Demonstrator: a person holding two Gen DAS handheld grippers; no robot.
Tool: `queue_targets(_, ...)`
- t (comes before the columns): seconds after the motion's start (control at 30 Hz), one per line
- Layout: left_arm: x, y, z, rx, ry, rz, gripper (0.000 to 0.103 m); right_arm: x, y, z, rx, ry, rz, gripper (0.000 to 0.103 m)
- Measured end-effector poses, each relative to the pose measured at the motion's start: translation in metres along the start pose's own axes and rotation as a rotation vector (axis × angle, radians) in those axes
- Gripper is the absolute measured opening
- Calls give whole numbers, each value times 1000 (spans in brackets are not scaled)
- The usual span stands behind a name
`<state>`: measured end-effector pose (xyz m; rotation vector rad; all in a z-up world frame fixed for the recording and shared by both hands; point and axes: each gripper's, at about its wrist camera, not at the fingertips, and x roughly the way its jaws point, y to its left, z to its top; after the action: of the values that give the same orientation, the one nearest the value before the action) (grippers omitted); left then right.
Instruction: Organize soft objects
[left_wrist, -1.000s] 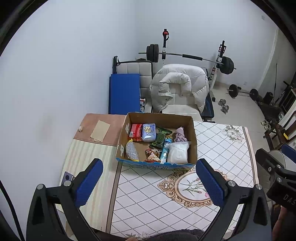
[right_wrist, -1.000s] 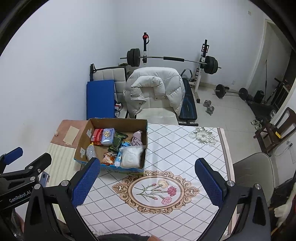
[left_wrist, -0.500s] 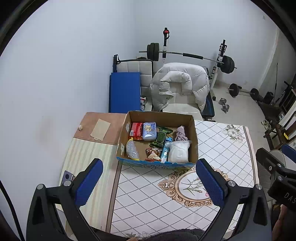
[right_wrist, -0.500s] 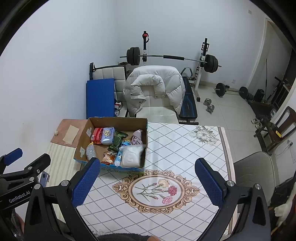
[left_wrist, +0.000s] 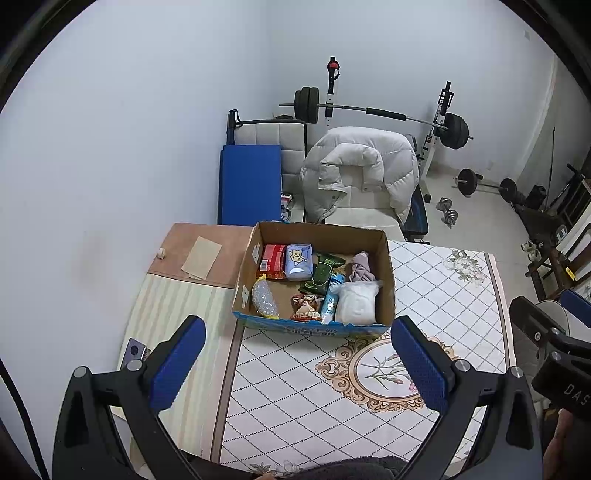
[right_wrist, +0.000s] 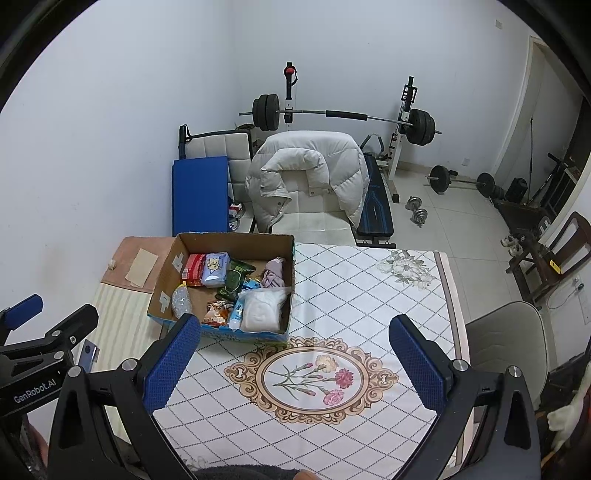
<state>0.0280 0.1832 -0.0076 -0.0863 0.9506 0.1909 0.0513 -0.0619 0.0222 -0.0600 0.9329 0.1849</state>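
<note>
Cardboard box (left_wrist: 314, 325) lying straight ahead of left gripper (left_wrist: 299, 365), nearer than right gripper (right_wrist: 295, 365); both jaws spread, holding nothing.

Open cardboard box (left_wrist: 386, 266) at 12 o'clock on tablecloth — upright, stuffed. Inside: white pouch (left_wrist: 356, 302) at 4 o'clock, light-blue pack (left_wrist: 299, 261) at 11 o'clock, purple cloth (left_wrist: 361, 266) at 2 o'clock.

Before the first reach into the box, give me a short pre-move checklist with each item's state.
1. Left gripper open, holding nothing: ok.
2. Right gripper open, holding nothing: ok.
3. Box open on top, contents visible: ok.
4. White bag at the box's near right corner, nothing on it: ok.
5. Tablecloth right of the box bare for placing: ok.
6. Which items count as soft: cannot tell.
</note>
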Motion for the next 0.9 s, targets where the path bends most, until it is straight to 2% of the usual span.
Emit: queue_targets(0.9, -8, -1, -3, -2, -12, -2, 103, -7, 4, -4, -10, -4, -7, 103)
